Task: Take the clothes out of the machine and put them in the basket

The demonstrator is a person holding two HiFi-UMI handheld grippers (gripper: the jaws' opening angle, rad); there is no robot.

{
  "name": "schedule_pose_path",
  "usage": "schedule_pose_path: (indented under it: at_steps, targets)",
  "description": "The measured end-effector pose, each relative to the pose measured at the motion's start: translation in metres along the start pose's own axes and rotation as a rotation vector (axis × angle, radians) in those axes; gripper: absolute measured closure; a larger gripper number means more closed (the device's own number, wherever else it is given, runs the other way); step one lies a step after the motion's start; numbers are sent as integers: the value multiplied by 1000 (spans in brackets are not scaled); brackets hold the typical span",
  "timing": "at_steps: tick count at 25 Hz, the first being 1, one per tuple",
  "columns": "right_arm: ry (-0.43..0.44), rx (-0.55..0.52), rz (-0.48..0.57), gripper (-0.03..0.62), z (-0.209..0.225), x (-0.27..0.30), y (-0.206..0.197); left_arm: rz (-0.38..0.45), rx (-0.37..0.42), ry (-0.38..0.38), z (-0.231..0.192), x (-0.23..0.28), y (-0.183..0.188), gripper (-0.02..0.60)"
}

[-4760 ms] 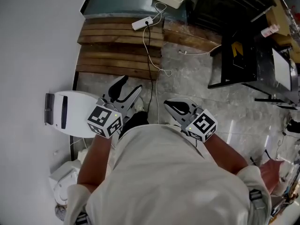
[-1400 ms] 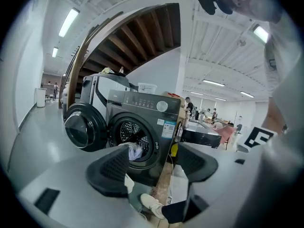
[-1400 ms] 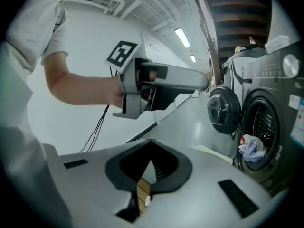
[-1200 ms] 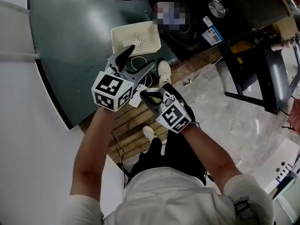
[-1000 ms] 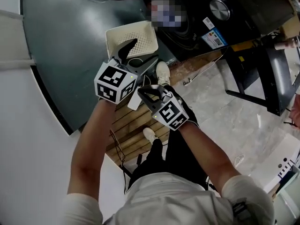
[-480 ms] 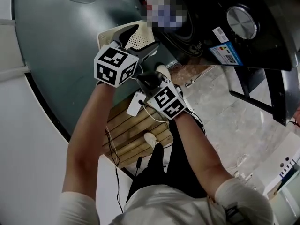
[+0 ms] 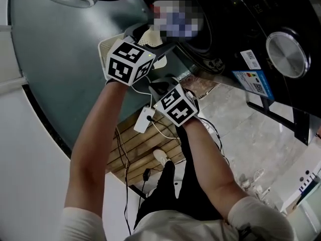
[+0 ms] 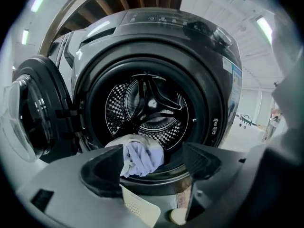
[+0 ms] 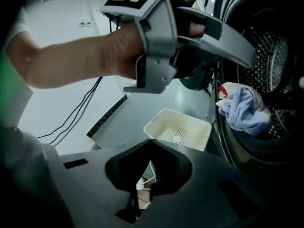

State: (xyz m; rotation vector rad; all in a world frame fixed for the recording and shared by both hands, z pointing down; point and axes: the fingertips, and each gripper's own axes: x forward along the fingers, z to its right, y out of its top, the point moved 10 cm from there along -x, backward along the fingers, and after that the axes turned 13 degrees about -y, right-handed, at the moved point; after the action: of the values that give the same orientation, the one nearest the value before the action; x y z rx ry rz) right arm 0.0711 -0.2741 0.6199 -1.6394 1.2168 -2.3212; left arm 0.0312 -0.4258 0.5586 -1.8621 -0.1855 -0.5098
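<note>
The dark front-loading washing machine (image 8: pixel 156 56) stands with its round door (image 8: pixel 28 113) swung open to the left. A pale blue and white bundle of clothes (image 8: pixel 141 156) lies on the drum's lip, also seen in the right gripper view (image 9: pixel 243 109). My left gripper (image 8: pixel 152 167) points into the opening from a short way off. It is open; its jaws have just been opening, and nothing is between them. The cream perforated basket (image 9: pixel 178 129) sits on the floor below the door. My right gripper (image 9: pixel 140 184) is shut and empty, lower and just behind the left gripper (image 7: pixel 153 43).
A white power strip with cables (image 7: pixel 143 120) lies on wooden slats (image 7: pixel 133 152) by the person's shoe (image 7: pixel 160 157). A grey-green floor patch (image 7: pixel 60 64) spreads under the basket. A black frame (image 7: pixel 301 127) stands at the right on the marble floor.
Both grippers have moved forward and down toward the machine's opening. The left one now reaches past the basket to the drum's mouth, and the machine fills more of the head view.
</note>
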Motion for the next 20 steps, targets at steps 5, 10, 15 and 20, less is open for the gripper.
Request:
schedule_pose_path:
  at_steps: [5, 10, 15, 20]
  targets:
    - [21, 24, -79, 591, 12, 15, -4, -67, 54, -57, -23, 40, 4, 187]
    - [21, 39, -163, 591, 25, 24, -10, -129, 98, -76, -39, 70, 4, 167]
    - [24, -5, -210, 591, 31, 32, -7, -169, 116, -72, -60, 101, 6, 138]
    - [58, -39, -216, 591, 37, 38, -2, -311, 185, -40, -81, 137, 3, 119]
